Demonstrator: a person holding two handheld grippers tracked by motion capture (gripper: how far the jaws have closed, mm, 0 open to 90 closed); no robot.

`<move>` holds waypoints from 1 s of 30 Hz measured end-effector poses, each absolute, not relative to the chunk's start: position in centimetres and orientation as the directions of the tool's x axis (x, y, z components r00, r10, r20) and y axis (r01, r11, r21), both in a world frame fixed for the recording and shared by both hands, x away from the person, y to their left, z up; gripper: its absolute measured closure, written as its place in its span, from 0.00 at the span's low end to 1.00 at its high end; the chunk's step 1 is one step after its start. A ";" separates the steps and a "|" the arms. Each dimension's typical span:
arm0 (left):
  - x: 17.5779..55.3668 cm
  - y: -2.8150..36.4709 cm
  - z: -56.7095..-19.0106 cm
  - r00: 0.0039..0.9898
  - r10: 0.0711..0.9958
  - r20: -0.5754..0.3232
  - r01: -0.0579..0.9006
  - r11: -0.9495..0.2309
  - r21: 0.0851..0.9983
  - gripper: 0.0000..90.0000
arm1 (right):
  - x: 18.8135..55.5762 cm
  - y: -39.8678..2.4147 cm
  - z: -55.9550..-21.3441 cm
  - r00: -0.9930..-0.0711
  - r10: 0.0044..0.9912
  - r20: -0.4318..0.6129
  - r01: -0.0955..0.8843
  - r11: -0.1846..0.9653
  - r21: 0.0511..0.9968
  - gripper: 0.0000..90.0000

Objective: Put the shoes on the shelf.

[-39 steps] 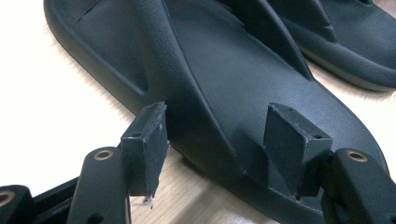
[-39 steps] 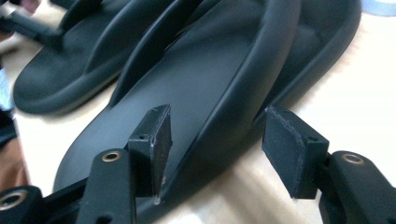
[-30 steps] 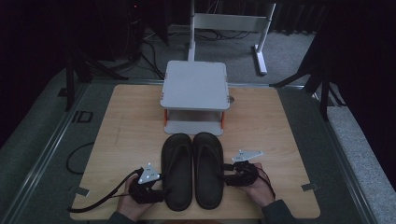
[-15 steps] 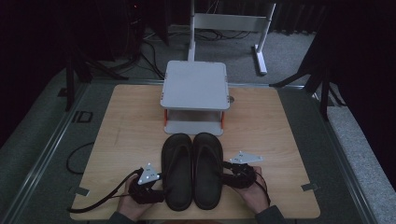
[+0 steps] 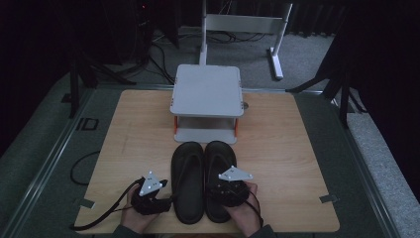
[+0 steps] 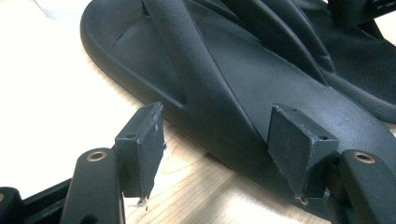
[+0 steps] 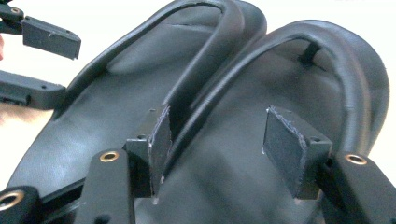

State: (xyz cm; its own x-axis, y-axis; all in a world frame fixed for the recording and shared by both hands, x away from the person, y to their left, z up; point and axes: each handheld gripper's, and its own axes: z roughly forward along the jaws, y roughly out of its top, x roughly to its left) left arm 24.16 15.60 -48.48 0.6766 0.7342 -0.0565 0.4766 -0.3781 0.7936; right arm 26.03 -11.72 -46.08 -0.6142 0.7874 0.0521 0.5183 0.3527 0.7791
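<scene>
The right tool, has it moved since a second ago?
Yes. The right tool has slid left, from beside the right sandal to over its heel, jaws opening, nothing gripped.

a pale wooden tabletop sits on a grey carpeted floor. at twelve o'clock on the board stands a small grey two-tier stand with orange corner posts. beyond it, further toward twelve, rises a white metal frame on the floor, with dark cables trailing at eleven o'clock. a black tripod leg stands at two o'clock.
</scene>
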 end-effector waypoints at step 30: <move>24.1 15.4 -48.6 0.673 0.738 -0.043 0.472 -0.384 0.794 0.40 | 25.3 -8.9 -47.5 -0.496 0.867 0.050 0.523 0.252 0.814 0.39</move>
